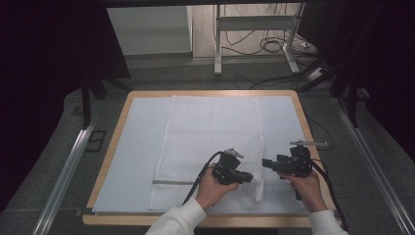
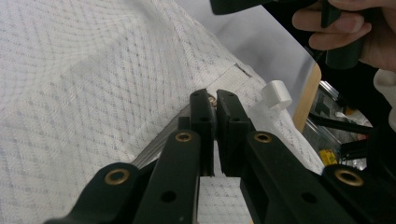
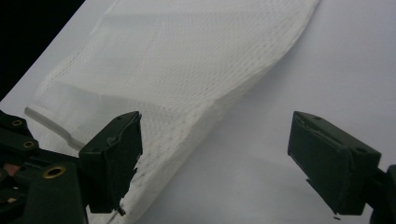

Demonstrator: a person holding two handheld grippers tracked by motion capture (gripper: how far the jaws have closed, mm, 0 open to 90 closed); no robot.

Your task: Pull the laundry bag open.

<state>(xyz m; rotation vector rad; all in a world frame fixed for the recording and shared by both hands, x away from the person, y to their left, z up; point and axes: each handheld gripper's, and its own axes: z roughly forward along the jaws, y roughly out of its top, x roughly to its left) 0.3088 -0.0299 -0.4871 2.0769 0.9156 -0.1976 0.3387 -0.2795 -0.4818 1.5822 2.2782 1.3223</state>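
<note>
Nearest the high camera, 2 white sleeves come in from the bottom edge, each hand carrying a black tool. At the left, the left tool (image 1: 247, 177) lies low on the near right corner of a white mesh bag (image 1: 205, 142). In the left gripper view its jaws stand pressed together on the bag's zipper pull (image 2: 213, 100), a small metal piece at the end of the grey zipper strip (image 1: 172, 182); a white tab (image 2: 277, 94) sticks up from the fabric just beside them. That corner of the bag is bunched and lifted a little, while the rest lies flat along the middle of the pale sheet (image 1: 137, 147) that covers the wooden-edged bench (image 1: 120, 122). The right tool (image 1: 266, 164) hovers just right of the bag's edge, jaws wide apart with nothing between them, pointing toward the left tool and not touching the fabric.
</note>
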